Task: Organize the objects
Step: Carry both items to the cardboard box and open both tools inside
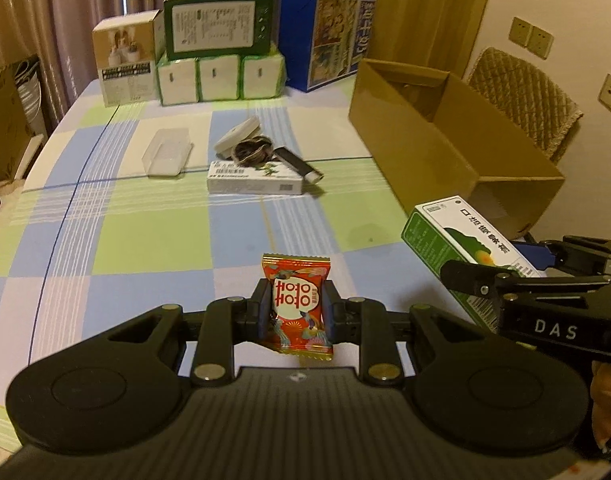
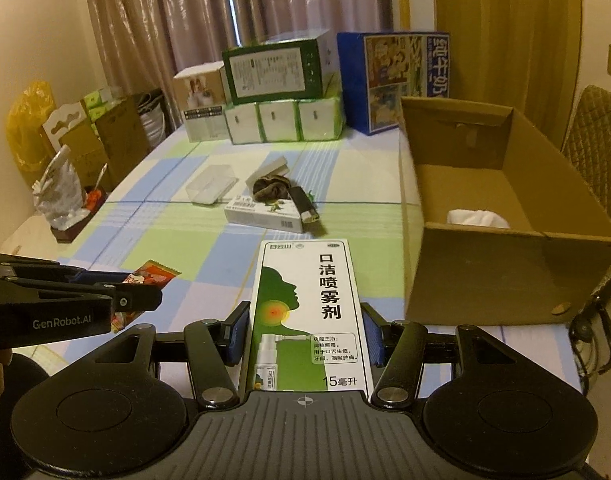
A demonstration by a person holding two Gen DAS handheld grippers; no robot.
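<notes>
- The left gripper (image 1: pixel 297 312) pinches a red candy sachet (image 1: pixel 298 307) at its midsection; probably light, crinkly, slippery.
- The right gripper (image 2: pixel 305 338) clamps the throat-spray carton (image 2: pixel 307 312) by its long sides; seemingly stiff, crushable.
- The cardboard box (image 2: pixel 485 280) sits at two o'clock.

Near you the checked tablecloth (image 2: pixel 193 248) lies bare; mid-table a cluster around the white flat box (image 2: pixel 265 214) blocks the centre, the open cardboard box (image 2: pixel 485 272) walls the right, stacked cartons (image 2: pixel 281 92) far

A red candy wrapper (image 1: pixel 298 307) with white characters. A green-and-white spray box (image 2: pixel 308 316). Below them, a table (image 1: pixel 145 240) cloth checked in blue, green and white; at right, a brown cardboard box (image 2: pixel 501 216).
</notes>
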